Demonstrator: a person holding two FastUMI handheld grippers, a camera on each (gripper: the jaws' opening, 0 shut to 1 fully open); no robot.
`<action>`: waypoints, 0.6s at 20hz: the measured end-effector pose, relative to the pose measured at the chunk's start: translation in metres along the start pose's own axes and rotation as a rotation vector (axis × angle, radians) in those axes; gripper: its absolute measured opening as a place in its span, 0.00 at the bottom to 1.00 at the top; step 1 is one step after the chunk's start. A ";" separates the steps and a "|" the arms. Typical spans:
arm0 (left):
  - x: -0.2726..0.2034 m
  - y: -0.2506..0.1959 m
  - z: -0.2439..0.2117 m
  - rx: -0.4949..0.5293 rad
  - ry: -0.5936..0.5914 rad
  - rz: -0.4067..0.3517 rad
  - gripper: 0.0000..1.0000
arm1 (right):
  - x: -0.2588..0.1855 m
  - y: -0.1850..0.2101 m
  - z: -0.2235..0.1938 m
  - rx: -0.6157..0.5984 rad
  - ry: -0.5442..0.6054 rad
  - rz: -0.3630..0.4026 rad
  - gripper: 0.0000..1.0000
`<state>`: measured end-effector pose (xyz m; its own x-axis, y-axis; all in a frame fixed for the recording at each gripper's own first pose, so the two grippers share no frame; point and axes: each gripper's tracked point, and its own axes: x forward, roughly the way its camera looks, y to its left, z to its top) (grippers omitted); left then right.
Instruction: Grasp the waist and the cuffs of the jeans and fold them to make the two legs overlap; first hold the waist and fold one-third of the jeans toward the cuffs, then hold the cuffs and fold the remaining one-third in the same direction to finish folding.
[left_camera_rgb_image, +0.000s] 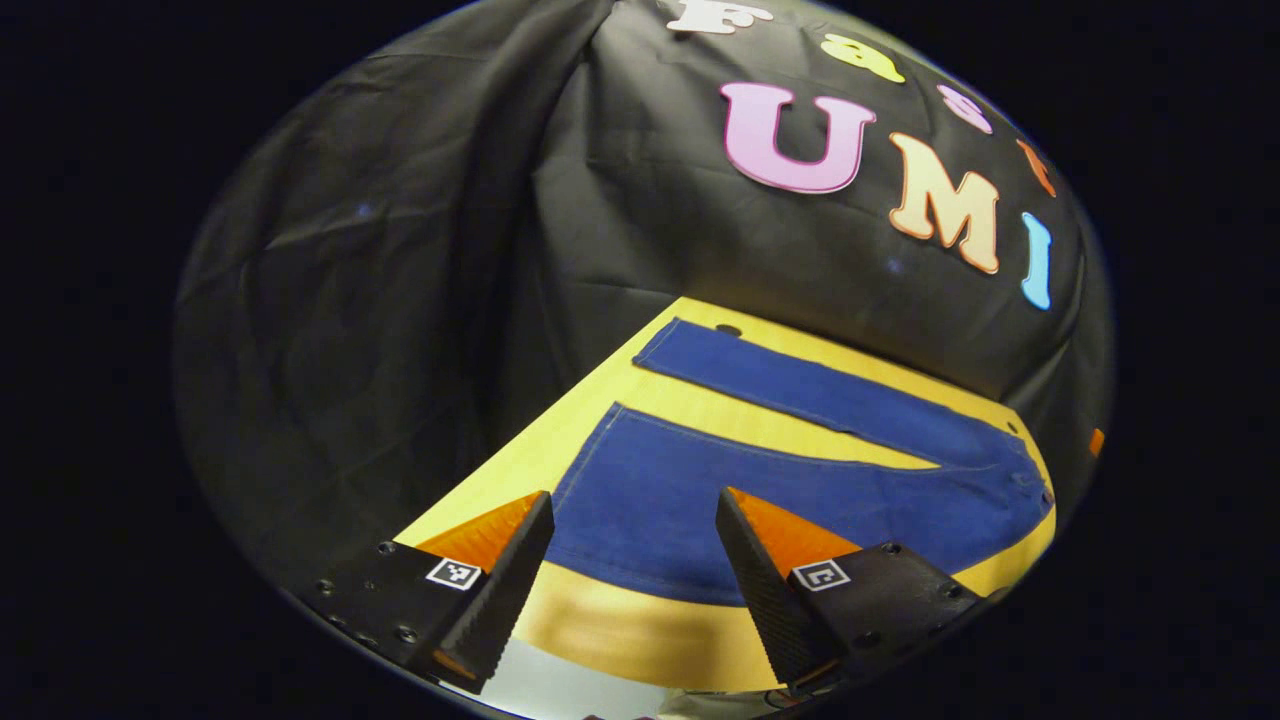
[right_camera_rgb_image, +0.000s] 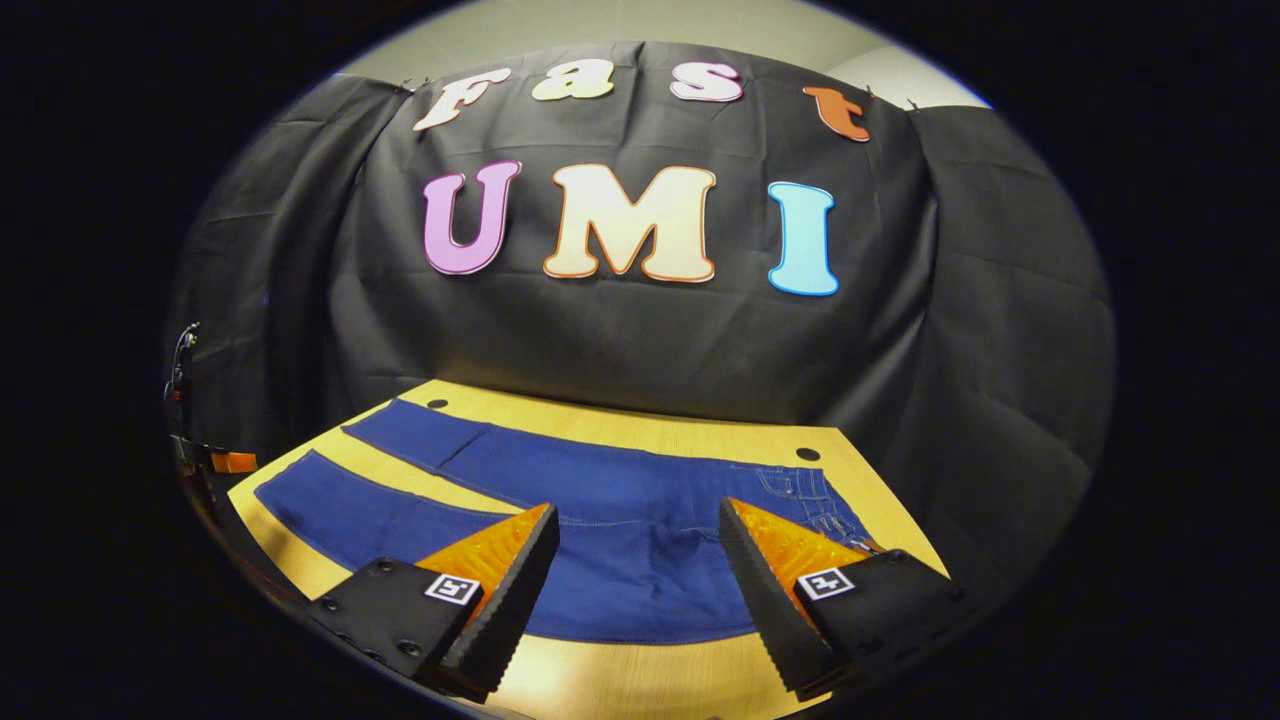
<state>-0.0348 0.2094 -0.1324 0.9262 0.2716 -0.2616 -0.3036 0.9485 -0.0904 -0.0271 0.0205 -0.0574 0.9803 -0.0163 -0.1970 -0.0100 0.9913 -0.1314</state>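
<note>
Jeans (right_camera_rgb_image: 600, 510) lie flat on the yellow table (right_camera_rgb_image: 640, 420), the two legs spread apart with bare table between them. My right fingers (right_camera_rgb_image: 635, 570) are wide, holding nothing, above the jeans near the waist. My left fingers (left_camera_rgb_image: 635, 560) are wide too, above the near leg by its cuff. Small dark holes (right_camera_rgb_image: 807, 454) sit in the table just past the jeans. Nothing is in my way.
</note>
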 end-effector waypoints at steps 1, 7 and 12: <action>0.004 0.008 -0.007 0.005 0.020 0.002 0.96 | -0.001 0.001 -0.002 -0.009 0.006 -0.002 0.99; 0.014 0.017 -0.046 0.207 0.187 -0.145 0.97 | -0.003 0.007 -0.014 -0.036 0.050 -0.005 0.99; 0.005 0.015 -0.069 0.554 0.352 -0.384 0.97 | -0.004 0.009 -0.030 -0.073 0.092 0.006 0.99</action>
<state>-0.0506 0.2140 -0.2014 0.7898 -0.0737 -0.6089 0.2681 0.9344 0.2346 -0.0374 0.0257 -0.0870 0.9578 -0.0253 -0.2862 -0.0337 0.9793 -0.1995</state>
